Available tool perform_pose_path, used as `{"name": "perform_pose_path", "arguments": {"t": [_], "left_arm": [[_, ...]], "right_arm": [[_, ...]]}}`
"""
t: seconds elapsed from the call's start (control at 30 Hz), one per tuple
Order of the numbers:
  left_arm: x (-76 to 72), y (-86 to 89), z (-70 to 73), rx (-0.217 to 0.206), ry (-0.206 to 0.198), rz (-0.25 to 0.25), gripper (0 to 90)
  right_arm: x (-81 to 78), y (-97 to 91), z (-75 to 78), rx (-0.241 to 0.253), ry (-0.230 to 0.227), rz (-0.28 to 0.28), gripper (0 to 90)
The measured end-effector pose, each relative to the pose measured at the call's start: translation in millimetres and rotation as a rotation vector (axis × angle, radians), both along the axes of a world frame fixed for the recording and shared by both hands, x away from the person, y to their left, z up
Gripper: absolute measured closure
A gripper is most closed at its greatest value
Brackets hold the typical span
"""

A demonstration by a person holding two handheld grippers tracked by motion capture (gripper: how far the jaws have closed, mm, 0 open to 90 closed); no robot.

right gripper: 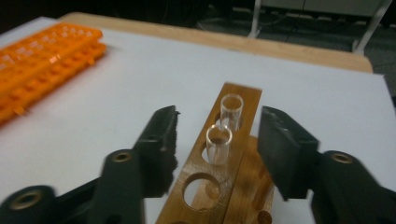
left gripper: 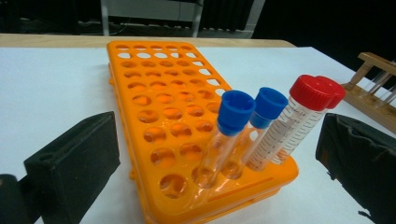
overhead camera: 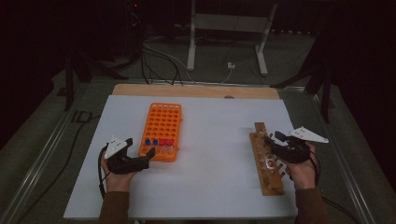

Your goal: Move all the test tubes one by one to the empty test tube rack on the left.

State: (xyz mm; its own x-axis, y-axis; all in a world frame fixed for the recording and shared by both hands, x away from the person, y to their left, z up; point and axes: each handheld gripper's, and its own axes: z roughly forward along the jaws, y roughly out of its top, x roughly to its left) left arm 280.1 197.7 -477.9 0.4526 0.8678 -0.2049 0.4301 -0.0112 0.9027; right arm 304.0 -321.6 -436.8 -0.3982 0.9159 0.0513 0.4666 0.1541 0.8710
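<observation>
Left tongs (left gripper: 210, 154) are standing released, jaws wide either side of the capped tubes (left gripper: 261, 130) in the orange plastic rack (left gripper: 154, 98) mid-table. Right tongs (right gripper: 217, 144) are straddling, not yet pinching, an uncapped glass tube (right gripper: 218, 144) in the wooden rack (overhead camera: 266, 158) near the table's right edge, evidently for pickup.

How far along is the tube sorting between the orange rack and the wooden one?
Done: four capped tubes, two blue and two red, stand in the orange rack. The left gripper is open before them, holding nothing. In hand: the right gripper straddles an uncapped glass tube in the wooden rack, pads not touching. Left: that tube and the one behind it.
</observation>
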Motion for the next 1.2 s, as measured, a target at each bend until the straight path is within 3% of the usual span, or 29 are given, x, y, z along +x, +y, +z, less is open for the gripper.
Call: {"name": "perform_pose_path", "arguments": {"t": [0.17,0.33,0.93,1.2], "left_arm": [[-1.2,-1.7,1.3,0.005,0.0,-0.003,0.5],[-1.8,-4.2,2.7,0.0,-0.004,-0.009,0.5],[-2.4,-6.8,3.3,0.003,0.0,-0.025,0.5],[-2.1,-6.9,3.0,0.003,0.003,-0.025,0.5]], "right_arm": [[9.7,3.0,-10.9,-0.033,0.043,0.016,63.6],[12.8,7.6,-15.6,-0.073,0.054,0.026,73.7],[19.7,7.5,-19.4,-0.073,0.05,0.025,71.2],[19.1,10.2,-19.3,-0.097,0.035,0.037,72.8]]}}
